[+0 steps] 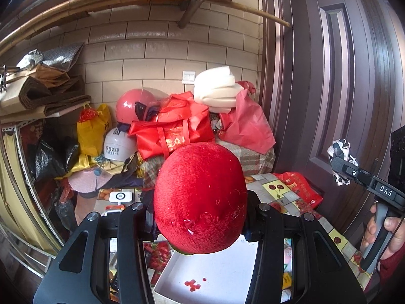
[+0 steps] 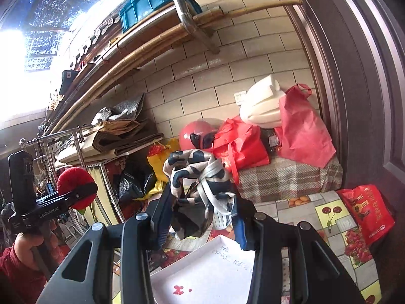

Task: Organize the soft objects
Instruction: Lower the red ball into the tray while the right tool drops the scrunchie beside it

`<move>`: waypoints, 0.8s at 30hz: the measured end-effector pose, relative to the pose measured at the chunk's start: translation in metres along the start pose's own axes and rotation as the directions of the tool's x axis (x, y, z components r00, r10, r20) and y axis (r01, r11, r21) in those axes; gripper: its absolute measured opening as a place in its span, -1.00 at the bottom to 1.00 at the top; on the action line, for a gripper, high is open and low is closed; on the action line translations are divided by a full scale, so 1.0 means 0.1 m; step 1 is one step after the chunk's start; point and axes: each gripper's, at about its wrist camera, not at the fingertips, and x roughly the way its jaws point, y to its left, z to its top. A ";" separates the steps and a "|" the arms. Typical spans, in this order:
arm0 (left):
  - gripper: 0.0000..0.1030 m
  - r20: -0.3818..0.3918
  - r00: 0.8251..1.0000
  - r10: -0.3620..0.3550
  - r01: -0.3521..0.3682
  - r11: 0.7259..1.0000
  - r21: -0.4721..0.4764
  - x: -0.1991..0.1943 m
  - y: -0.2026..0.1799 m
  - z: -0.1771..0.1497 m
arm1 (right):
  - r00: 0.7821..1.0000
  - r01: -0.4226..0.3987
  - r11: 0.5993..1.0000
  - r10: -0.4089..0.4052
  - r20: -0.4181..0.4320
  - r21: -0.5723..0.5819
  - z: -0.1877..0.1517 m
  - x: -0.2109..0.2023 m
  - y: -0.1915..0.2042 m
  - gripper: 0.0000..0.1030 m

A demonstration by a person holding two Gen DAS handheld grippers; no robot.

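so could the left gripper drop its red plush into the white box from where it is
Probably yes: the left gripper holds the red plush just above the open white box, with nothing between them.

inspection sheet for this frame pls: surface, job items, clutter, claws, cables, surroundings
Surface: table with fruit-print cloth; white tray on it, small red marks inside.
Job's things: red plush ball; black-and-white patterned cloth. Both held above the tray.
Clutter: red printed bag on the table; white gadget near its far edge.
Claws: left claw shut on the plush ball; right claw shut on the cloth.
Cables: nothing seen.
Surroundings: tiled wall, dark door, pink helmet, red bags, white foam, bamboo poles overhead.
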 end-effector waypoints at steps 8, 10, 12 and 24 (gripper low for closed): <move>-0.13 -0.392 0.919 -0.050 0.014 0.996 -0.094 1.41 -0.05 -1.22 | 0.939 0.063 0.995 -0.033 -0.343 0.076 -0.94 0.96 -0.38 -0.21; -0.13 -0.459 0.888 -0.031 -0.009 0.996 -0.086 1.66 -0.10 -1.50 | 0.902 0.080 0.992 -0.029 -0.430 0.100 -1.20 1.16 -0.47 -0.21; -0.13 -0.505 0.863 -0.016 -0.021 0.998 -0.066 1.85 -0.18 -1.69 | 0.872 0.088 0.990 -0.022 -0.489 0.114 -1.41 1.31 -0.52 -0.21; 1.00 -0.532 0.841 0.100 -0.109 0.994 0.014 2.04 -0.14 -1.93 | 0.849 0.107 0.993 -0.065 -0.525 0.051 -1.63 1.51 -0.38 1.00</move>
